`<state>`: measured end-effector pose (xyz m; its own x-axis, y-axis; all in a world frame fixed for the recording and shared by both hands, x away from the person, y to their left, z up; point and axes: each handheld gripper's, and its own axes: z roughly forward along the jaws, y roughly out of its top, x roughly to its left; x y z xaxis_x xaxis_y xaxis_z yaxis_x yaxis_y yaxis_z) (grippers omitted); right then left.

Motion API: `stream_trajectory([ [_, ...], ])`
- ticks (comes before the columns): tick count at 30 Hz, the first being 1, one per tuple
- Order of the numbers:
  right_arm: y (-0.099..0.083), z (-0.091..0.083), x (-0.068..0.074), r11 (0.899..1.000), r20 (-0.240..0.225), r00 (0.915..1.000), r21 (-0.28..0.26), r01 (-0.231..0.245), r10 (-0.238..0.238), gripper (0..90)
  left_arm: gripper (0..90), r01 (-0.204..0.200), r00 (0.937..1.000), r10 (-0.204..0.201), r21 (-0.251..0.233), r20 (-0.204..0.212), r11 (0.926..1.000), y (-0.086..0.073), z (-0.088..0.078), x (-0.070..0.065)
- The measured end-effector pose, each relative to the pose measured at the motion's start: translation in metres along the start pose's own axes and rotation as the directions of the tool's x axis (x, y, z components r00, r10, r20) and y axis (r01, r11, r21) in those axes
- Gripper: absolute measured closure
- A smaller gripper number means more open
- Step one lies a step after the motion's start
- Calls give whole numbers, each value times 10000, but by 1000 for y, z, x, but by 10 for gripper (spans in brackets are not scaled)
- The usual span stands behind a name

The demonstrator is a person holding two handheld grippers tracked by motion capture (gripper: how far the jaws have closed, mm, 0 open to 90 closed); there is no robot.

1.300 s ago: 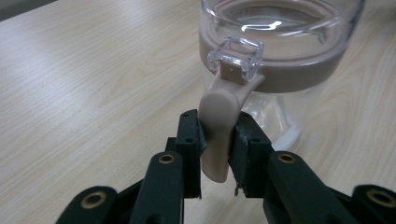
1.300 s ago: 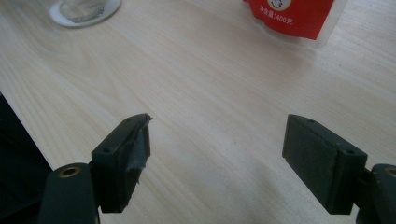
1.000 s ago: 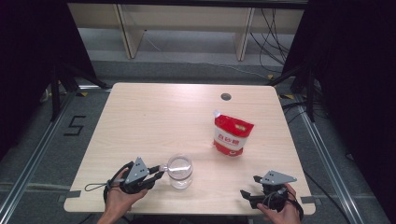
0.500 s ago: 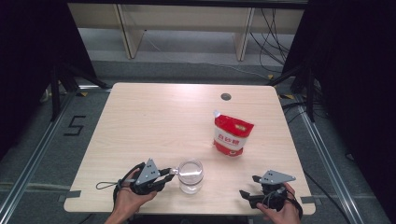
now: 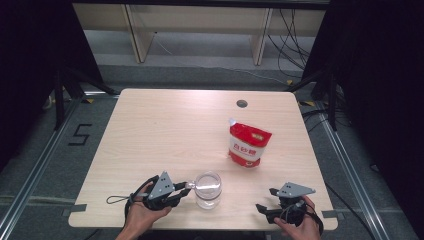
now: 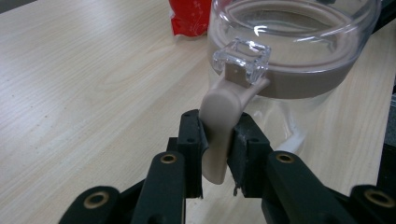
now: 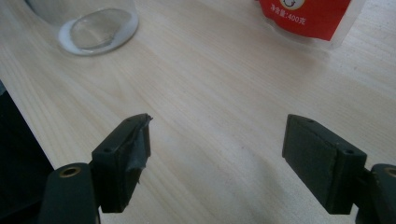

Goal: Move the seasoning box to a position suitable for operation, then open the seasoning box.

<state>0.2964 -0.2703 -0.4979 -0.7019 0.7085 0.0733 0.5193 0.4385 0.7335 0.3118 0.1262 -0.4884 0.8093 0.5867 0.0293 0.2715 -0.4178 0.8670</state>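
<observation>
1. Pale wooden counter point(image 5: 165, 125) fills mid-frame, dark floor around it.
2. Left tool point(image 6: 217, 140) clamps the beige handle point(image 6: 219, 121) of the clear glass jar point(image 5: 208, 189), lower centre.
3. Right tool point(image 7: 217, 140) gapes wide, holding nothing, lower right.
4. Red-and-white pouch point(image 5: 248, 145) stands right of centre.

A light wooden bench point(image 5: 165, 130) carries a red and white pouch point(image 5: 248, 145), which stands right of the middle. A small dark round hole point(image 5: 242, 103) is near the far edge of the bench. On the grey floor point(image 5: 45, 165) at the left, a mark "5" point(image 5: 80, 135) is painted. Behind the bench, cables point(image 5: 285, 35) hang at the far right.
</observation>
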Motion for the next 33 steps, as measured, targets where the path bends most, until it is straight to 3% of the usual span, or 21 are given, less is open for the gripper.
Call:
stream_trajectory([
  [1,0,0,2,9995,71,9995,0,-313,313,245,749,17,10000,-17,-34,26,10000,0,1,-1],
  [3,0,1,-1,9999,52,9999,-69,143,-142,245,748,101,9999,-100,-86,127,9999,1,2,-2],
  [5,1,2,0,10000,-30,10000,-21,85,-85,245,749,-80,10000,80,9,-41,10000,1,2,-1],
  [10,2,3,1,9999,11,9999,-41,132,-132,245,745,-40,9999,41,-113,108,9999,1,4,0],
  [12,2,2,1,9999,68,9999,-31,147,-146,245,671,169,9995,-166,-126,260,9998,-1,1,1],
  [14,3,2,0,9998,73,9998,-25,186,-186,245,567,351,9994,-350,-58,74,9994,-1,-3,0],
  [15,2,2,3,9998,-119,9997,18,-199,199,245,505,193,9998,-193,25,68,9998,0,-7,2],
  [16,2,2,3,9998,-90,9998,26,-186,186,245,462,193,9998,-193,25,68,9998,0,-7,2],
  [17,2,1,1,10000,-39,10000,1,53,-53,244,438,345,9993,-346,67,114,9994,1,-13,2],
  [20,2,1,0,9999,21,9999,-35,161,-160,244,369,443,9990,-443,14,83,9990,2,-20,3],
  [21,3,1,0,9998,17,9999,-47,168,-168,244,354,761,9969,-759,-114,187,9970,5,-25,2],
  [22,3,1,0,9998,17,9999,-47,168,-168,244,343,761,9969,-759,-114,187,9970,5,-25,2],
  [28,4,2,1,9995,-39,9996,-104,293,-294,247,385,1023,9930,-998,-391,626,9940,14,-35,-1],
  [29,4,2,1,9995,-82,9996,-130,284,-285,247,415,1124,9905,-1083,-458,845,9926,16,-35,-3],
  [32,4,2,0,9994,-209,9993,-104,320,-322,241,531,1111,9900,-1052,-603,936,9920,19,-36,-4],
  [33,4,2,1,9996,68,9999,-269,108,-106,224,571,1023,9901,-938,-792,1044,9916,23,-37,-4],
])
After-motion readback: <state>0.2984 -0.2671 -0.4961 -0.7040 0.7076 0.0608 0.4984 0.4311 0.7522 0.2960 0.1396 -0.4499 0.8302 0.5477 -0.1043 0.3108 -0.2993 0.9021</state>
